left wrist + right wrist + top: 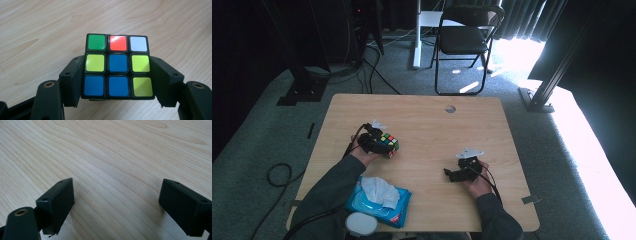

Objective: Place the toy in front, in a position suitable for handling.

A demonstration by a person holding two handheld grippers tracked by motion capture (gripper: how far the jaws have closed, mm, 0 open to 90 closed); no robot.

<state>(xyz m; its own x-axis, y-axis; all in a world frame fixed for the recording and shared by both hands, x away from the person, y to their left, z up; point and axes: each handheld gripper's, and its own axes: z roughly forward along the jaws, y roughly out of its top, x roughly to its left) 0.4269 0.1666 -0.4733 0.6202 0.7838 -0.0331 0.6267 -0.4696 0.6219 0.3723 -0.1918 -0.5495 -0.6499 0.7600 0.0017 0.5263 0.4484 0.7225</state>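
While gripped on both sides, puzzle cube [117,66] between left tongs [117,82]; right tongs [117,205] wide, bare.

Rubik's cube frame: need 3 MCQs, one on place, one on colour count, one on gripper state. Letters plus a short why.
1. Where on the table is the wet-wipes pack?
A. far edge, by the round hole
B. near edge, by the person's left forearm
C. between the two grippers

2. How many blue stickers show on the Rubik's cube face seen in the left gripper view?
A. one
B. three
C. five

3. What state is the right gripper in?
A. open, nothing between its jaws
B. shut on the cube
C. shut on a wipe

Answers:
1 B, the high view shows the blue pack at the near left edge beside the sleeve.
2 B, centre, bottom-left and bottom-middle squares are blue.
3 A, the right gripper view shows bare wood between jaws standing wide apart; the cube sits in the left gripper.
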